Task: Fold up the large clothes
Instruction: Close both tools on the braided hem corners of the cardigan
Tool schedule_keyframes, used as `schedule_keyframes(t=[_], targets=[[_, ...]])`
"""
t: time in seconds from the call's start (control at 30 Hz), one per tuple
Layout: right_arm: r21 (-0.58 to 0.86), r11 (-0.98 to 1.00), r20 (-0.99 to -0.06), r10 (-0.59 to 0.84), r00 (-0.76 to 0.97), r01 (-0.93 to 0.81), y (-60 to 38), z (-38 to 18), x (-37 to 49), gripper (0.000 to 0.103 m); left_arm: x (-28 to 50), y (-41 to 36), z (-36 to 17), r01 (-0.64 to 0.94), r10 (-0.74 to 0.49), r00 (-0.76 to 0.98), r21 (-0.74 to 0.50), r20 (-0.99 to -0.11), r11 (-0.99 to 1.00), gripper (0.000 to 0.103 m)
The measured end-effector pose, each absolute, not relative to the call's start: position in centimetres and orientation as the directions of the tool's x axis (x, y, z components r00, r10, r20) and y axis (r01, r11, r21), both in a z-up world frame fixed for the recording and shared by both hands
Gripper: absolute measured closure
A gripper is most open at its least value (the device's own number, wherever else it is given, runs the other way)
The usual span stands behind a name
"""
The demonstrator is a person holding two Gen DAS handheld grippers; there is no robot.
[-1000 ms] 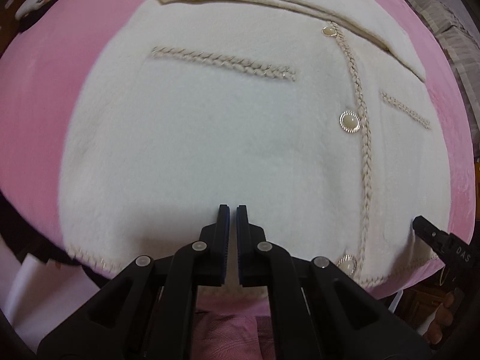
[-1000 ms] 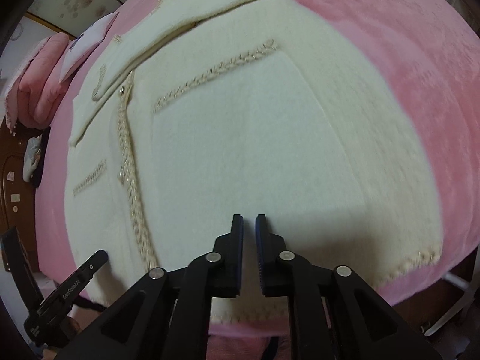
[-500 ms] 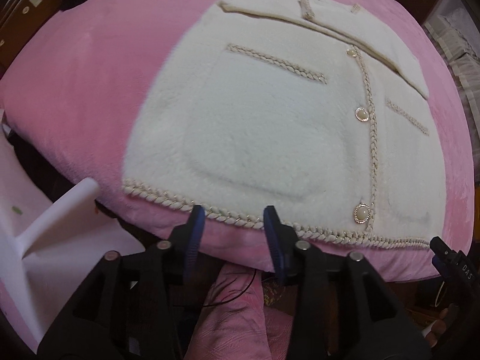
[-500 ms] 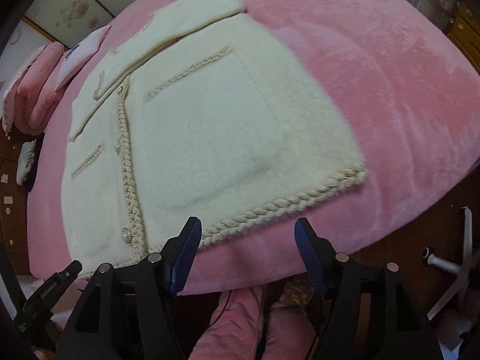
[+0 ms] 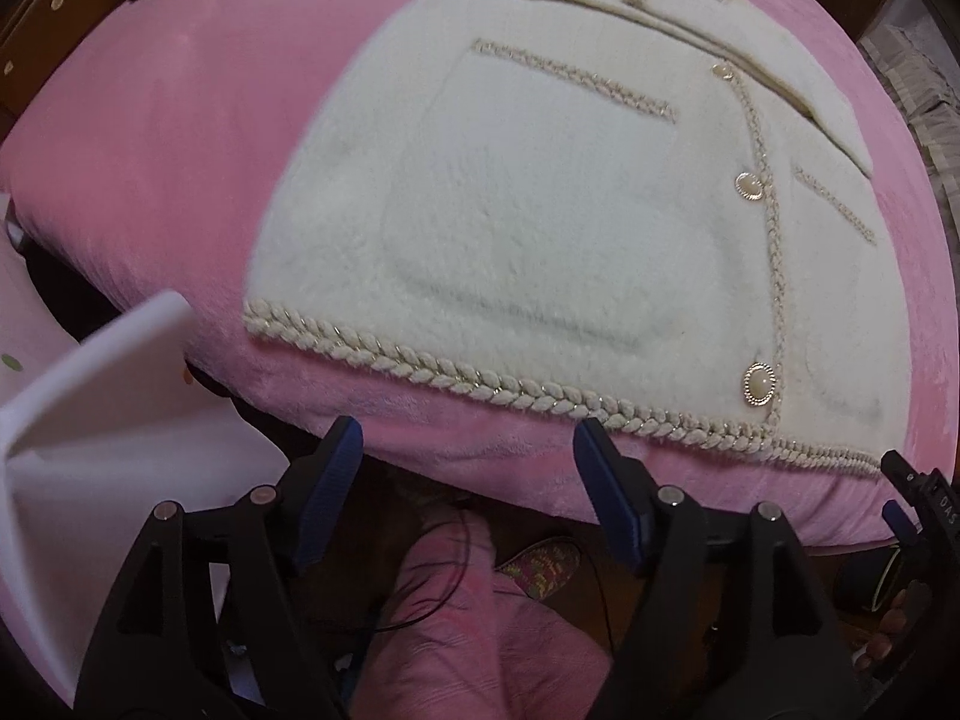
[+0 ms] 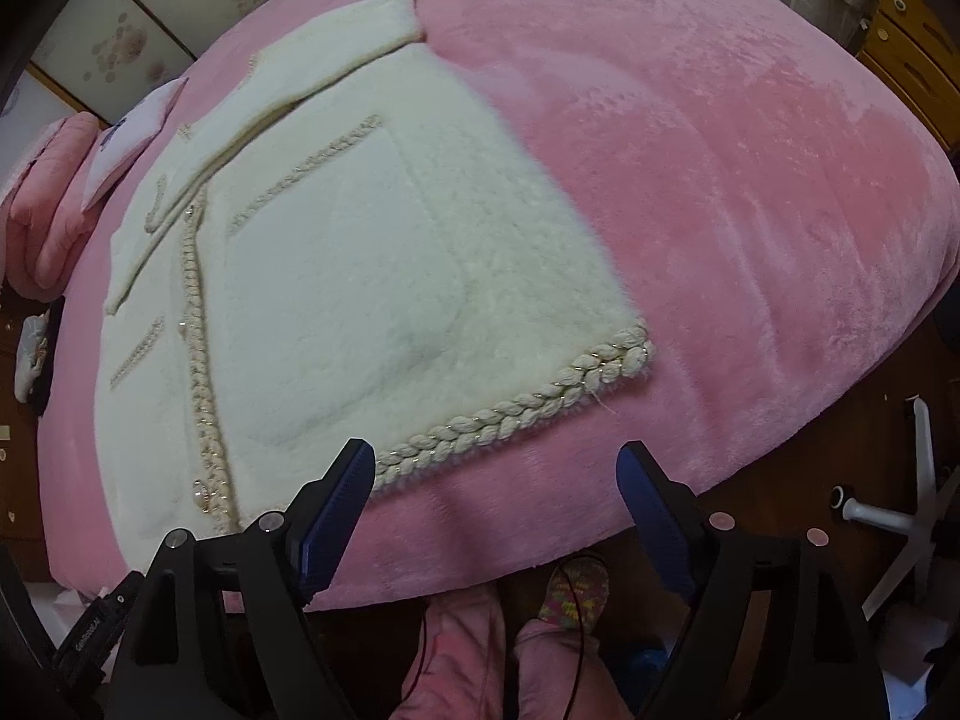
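Both grippers have drawn back off the cream jacket [image 5: 540, 228] past the bed's [image 5: 150, 138] near edge. The left gripper [image 5: 465, 462] and the right gripper [image 6: 498, 474] have just been opening; their jaws stand apart, nothing between. The jacket lies flat on the bed.

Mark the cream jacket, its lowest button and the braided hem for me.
cream jacket [image 5: 540, 228], left wrist view, pocket panel.
lowest button [image 5: 759, 383], left wrist view, its centre.
braided hem [image 6: 516, 414], right wrist view, mid-braid.

Dim, even indoor light; soft shadows below the bed [image 5: 150, 192] edge; strong fisheye curvature, dark vignetted corners.
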State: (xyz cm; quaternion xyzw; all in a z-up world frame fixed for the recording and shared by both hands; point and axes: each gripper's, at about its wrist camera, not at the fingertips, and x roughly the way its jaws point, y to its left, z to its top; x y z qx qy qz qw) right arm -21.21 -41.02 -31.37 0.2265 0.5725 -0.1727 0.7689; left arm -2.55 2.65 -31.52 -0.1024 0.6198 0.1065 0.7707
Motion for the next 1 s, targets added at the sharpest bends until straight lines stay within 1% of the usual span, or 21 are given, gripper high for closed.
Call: schedule_keyframes(t=[0.1,0.2,0.27,0.3,0.37,0.47,0.67,0.73,0.83,0.9,0.93,1.0], targets=[[0.098,0.859,-0.962,-0.047,0.268,0.503,-41.0,-33.0,-20.6,0.018,-2.5,2.8,-33.4,-0.329,0.004,0.183,-0.058,-0.983,0.942,0.032],[0.062,0.888,-0.962,-0.069,0.266,0.456,-40.9,-34.7,-20.2,0.018,-2.4,2.7,-35.1,-0.361,0.007,0.163,-0.053,-0.987,0.931,0.032],[0.065,0.891,-0.959,-0.069,0.275,0.449,-41.3,-35.9,-19.7,0.015,-2.1,2.7,-35.9,-0.373,0.010,0.155,-0.049,-0.988,0.926,0.032],[0.075,0.887,-0.956,-0.065,0.285,0.455,-41.6,-36.2,-19.8,0.013,-2.0,2.7,-36.2,-0.377,0.013,0.154,-0.046,-0.988,0.925,0.032],[0.111,0.881,-0.949,-0.044,0.313,0.459,-42.3,-36.7,-19.7,0.011,-1.7,2.5,-36.7,-0.381,0.023,0.151,-0.036,-0.988,0.924,0.032],[0.139,0.883,-0.946,-0.017,0.325,0.449,-43.4,-37.3,-19.2,0.011,-1.4,2.1,-37.4,-0.379,0.037,0.143,-0.021,-0.989,0.925,0.032],[0.131,0.905,-0.946,-0.008,0.325,0.406,-43.9,-37.4,-19.1,0.012,-1.2,1.8,-37.8,-0.392,0.054,0.128,-0.001,-0.990,0.920,0.032],[0.143,0.906,-0.947,0.009,0.321,0.398,-44.3,-37.3,-19.1,0.014,-1.2,1.8,-37.9,-0.396,0.058,0.123,0.005,-0.991,0.918,0.032],[0.159,0.909,-0.948,0.031,0.318,0.384,-43.9,-36.6,-19.6,0.023,-1.1,1.8,-38.1,-0.405,0.060,0.116,0.008,-0.992,0.914,0.032],[0.167,0.920,-0.947,0.049,0.319,0.354,-43.7,-36.1,-19.6,0.037,-1.1,1.9,-38.2,-0.409,0.061,0.113,0.009,-0.992,0.912,0.032],[0.170,0.925,-0.946,0.056,0.319,0.341,-43.6,-35.9,-19.5,0.041,-1.1,1.9,-38.3,-0.412,0.062,0.110,0.011,-0.992,0.911,0.032],[0.167,0.933,-0.946,0.062,0.317,0.318,-43.1,-35.6,-19.3,0.053,-1.3,2.0,-38.4,-0.414,0.063,0.110,0.011,-0.992,0.910,0.032]])
